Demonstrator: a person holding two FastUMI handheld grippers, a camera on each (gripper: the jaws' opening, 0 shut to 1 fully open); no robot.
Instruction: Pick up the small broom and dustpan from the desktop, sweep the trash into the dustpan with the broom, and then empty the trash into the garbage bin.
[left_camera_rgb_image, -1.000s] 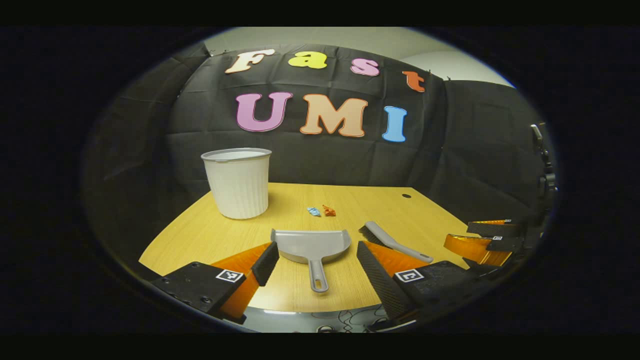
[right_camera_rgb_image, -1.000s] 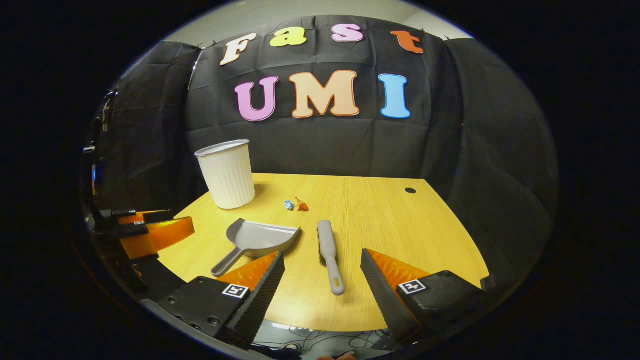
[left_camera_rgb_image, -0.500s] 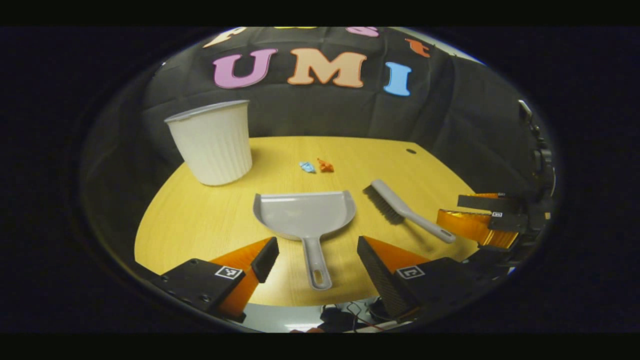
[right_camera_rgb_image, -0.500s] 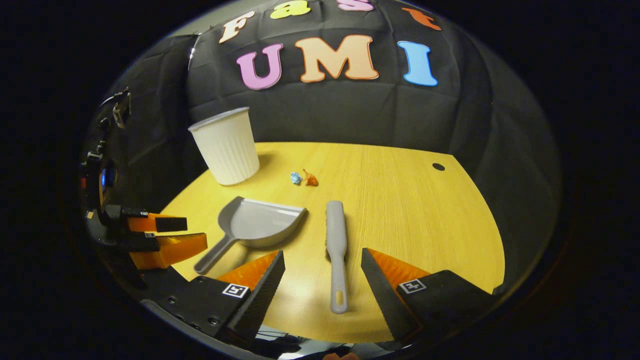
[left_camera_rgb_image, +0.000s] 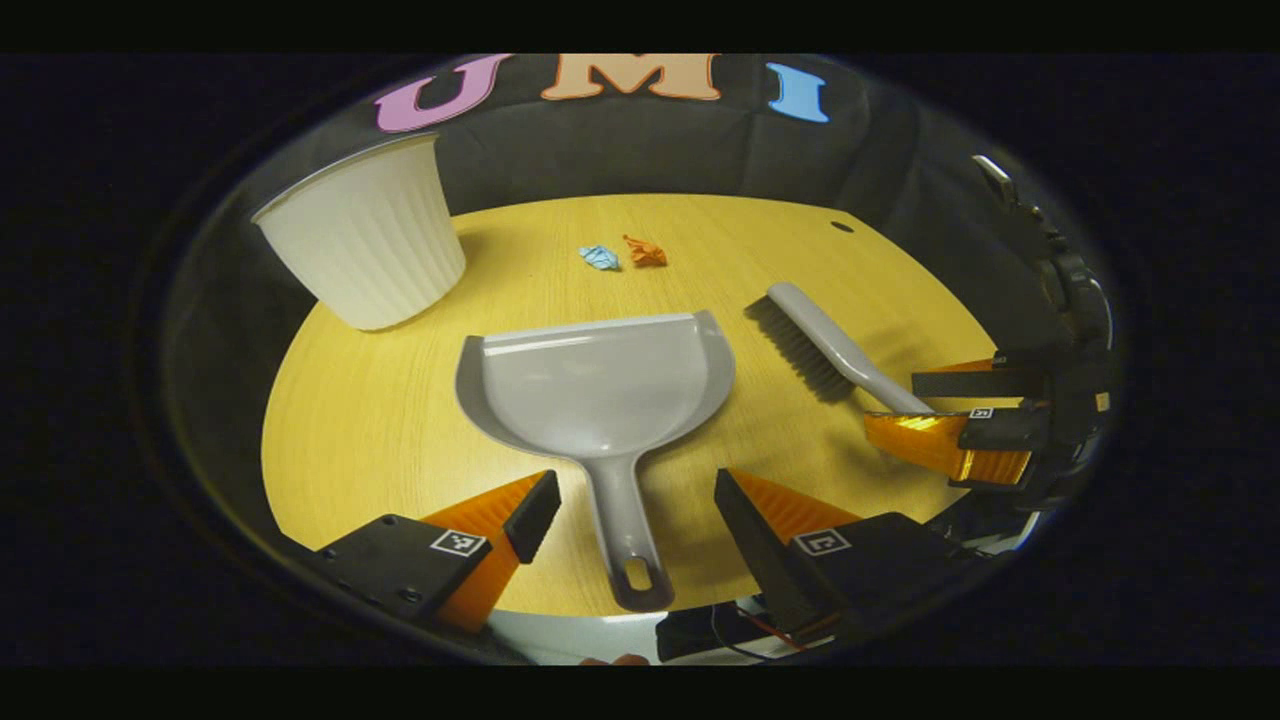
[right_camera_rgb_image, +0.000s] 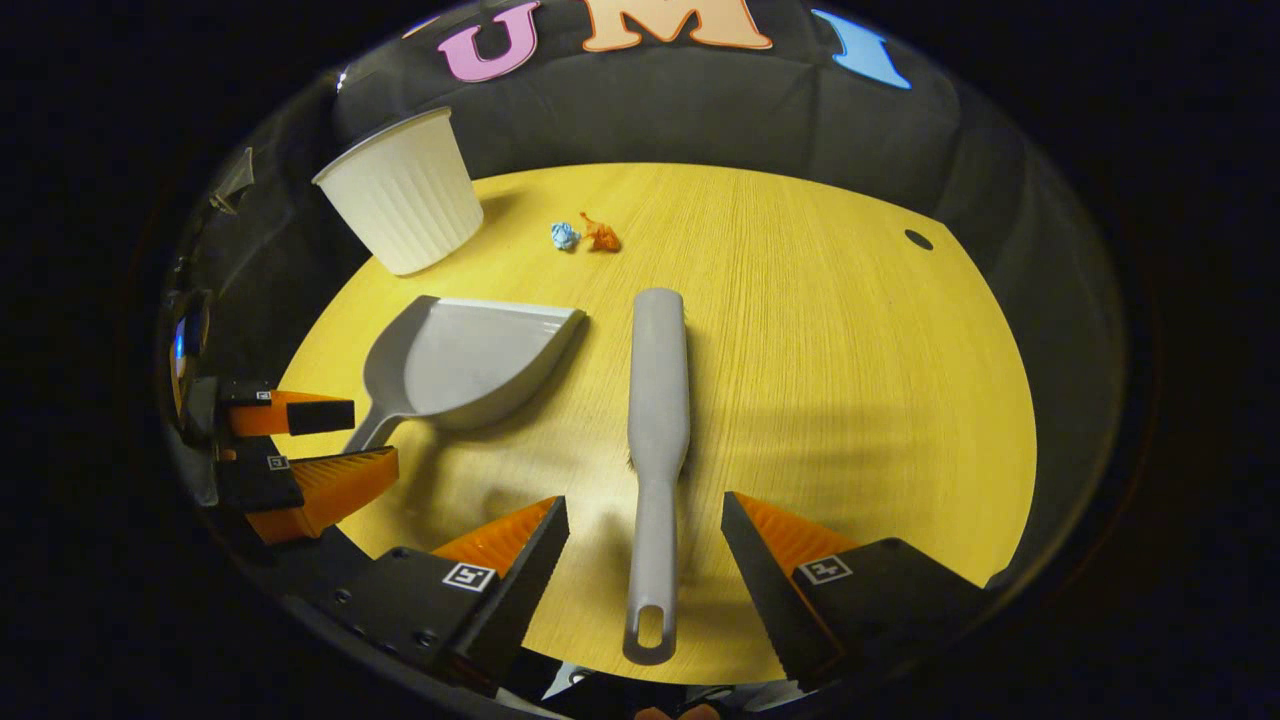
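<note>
Left gripper view is looking down on the grey dustpan (left_camera_rgb_image: 600, 385), which is lying flat on the tabletop (left_camera_rgb_image: 350, 430) with its handle reaching back to the near edge. The left gripper (left_camera_rgb_image: 634, 510) is hanging with its fingers (left_camera_rgb_image: 530, 515) spread wide, one on each side of that handle and not touching it. This view is showing the dark bristles on the broom (left_camera_rgb_image: 815, 345), which is lying toward the right edge. The right gripper (left_camera_rgb_image: 955, 415) is sitting at the broom's handle end with its fingers apart; whether they are touching the handle cannot be told here. A ribbed white bin (left_camera_rgb_image: 365, 240) is standing at the far left corner, and two scraps, one blue (left_camera_rgb_image: 600, 258) and one orange (left_camera_rgb_image: 645, 250), are lying near the far edge.

Right gripper view is facing the broom (right_camera_rgb_image: 655, 440) along its length, so only its smooth grey back is showing, handle loop over the near edge. The right gripper (right_camera_rgb_image: 645, 560) is holding its fingers (right_camera_rgb_image: 525, 575) spread either side of the handle, clear of it. The dustpan (right_camera_rgb_image: 460, 360) is lying at an angle, just beside the broom. The left gripper (right_camera_rgb_image: 310, 440) is standing open around the dustpan's handle end. The bin (right_camera_rgb_image: 405, 205) and both scraps (right_camera_rgb_image: 585, 235) are lying toward the far left.
</note>
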